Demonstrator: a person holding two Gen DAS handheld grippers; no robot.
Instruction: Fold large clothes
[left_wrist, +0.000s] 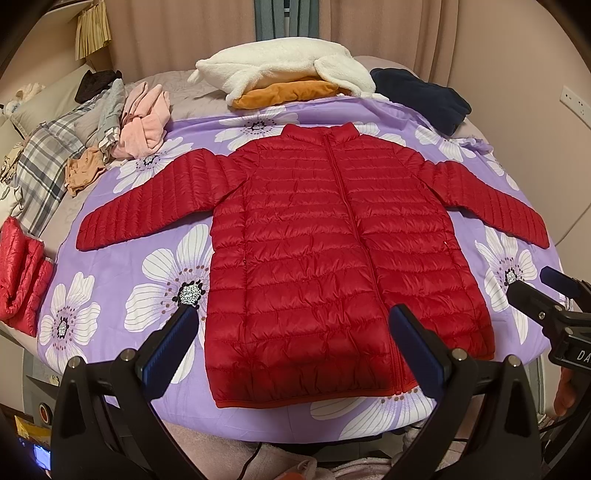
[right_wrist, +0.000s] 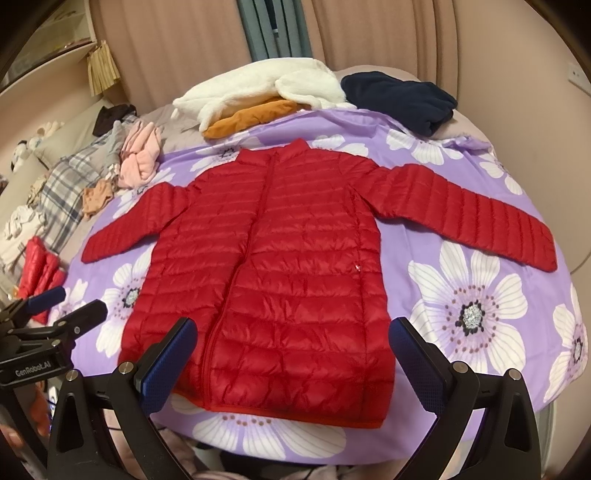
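A red quilted puffer jacket (left_wrist: 314, 236) lies flat and face up on the purple flowered sheet (left_wrist: 162, 266), zipped, both sleeves spread out to the sides. It also shows in the right wrist view (right_wrist: 280, 266). My left gripper (left_wrist: 295, 347) is open and empty, above the jacket's hem near the front edge. My right gripper (right_wrist: 291, 358) is open and empty, above the hem a little further right. The right gripper also shows at the right edge of the left wrist view (left_wrist: 546, 291), and the left gripper at the left edge of the right wrist view (right_wrist: 66, 306).
A white fleece on an orange garment (left_wrist: 288, 77) and a dark navy garment (left_wrist: 424, 98) lie at the far edge. Pink (left_wrist: 144, 122), plaid (left_wrist: 44, 162) and other clothes lie heaped at the left. A folded red puffer (left_wrist: 22, 280) sits at the near left.
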